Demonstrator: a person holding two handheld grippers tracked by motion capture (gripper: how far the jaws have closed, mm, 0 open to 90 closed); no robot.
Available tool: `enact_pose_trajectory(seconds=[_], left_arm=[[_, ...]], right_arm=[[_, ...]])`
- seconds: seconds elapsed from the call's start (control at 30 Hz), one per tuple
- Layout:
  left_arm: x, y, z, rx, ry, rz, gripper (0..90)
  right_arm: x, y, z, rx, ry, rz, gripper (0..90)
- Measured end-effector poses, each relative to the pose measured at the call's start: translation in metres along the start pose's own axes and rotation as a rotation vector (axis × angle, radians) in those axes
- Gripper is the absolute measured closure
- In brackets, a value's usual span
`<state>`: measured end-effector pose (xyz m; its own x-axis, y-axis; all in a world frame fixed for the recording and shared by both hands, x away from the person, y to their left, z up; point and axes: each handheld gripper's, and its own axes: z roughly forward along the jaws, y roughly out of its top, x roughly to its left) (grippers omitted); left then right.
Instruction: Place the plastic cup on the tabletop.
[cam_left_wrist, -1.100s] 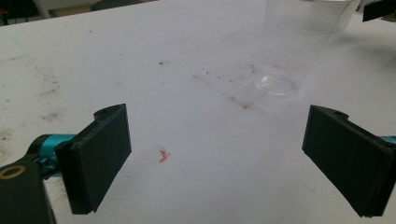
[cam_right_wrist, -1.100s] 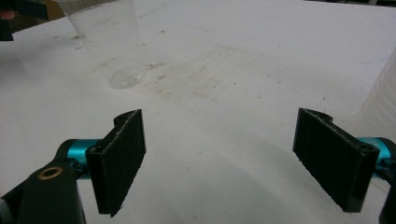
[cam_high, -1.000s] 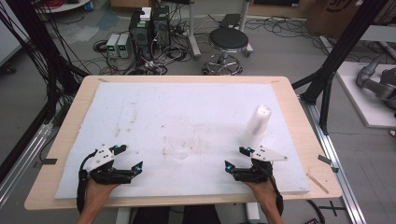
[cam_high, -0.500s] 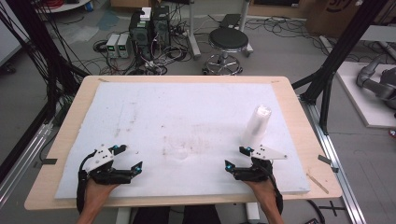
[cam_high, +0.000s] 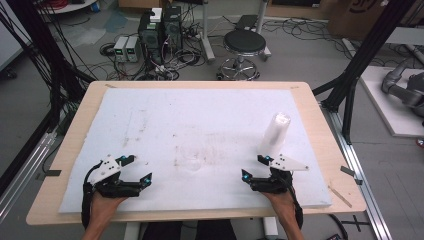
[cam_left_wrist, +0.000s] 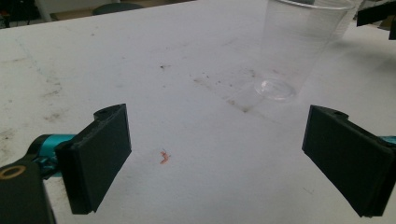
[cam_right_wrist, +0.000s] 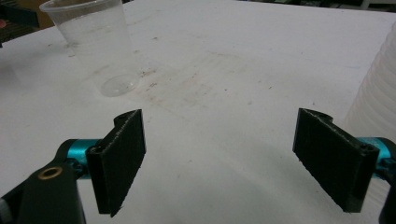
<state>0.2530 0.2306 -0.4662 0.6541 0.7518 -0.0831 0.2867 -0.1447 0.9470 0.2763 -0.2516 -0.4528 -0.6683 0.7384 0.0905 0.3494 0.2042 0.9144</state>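
Clear plastic cup (cam_high: 191, 159) — barely visible overhead — between wide-spread tongs.

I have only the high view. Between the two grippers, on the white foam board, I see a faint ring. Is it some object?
Observer: Yes. The left gripper view shows a clear plastic cup standing upright there, seemingly empty.
Operator: And the tall white stack beside the right gripper, what is it?
Observer: The right gripper view shows fine horizontal ridges on it, like thin cups nested together.
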Motion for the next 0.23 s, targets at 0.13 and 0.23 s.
enact_pose_trajectory(seconds=[0.13,0.23], left_arm=[[0.0,-0.0005,-0.0011,-0.011,-0.003,0.001,7.9],[0.0001,-0.0009,-0.0018,-0.017,-0.001,0.004,8.0]], right_arm=[[-0.0003,-0.0001,-0.0004,-0.009,-0.003,-0.005,16.8],[-0.0004,0.0,-0.0002,-0.013,-0.007,-0.011,16.8]])
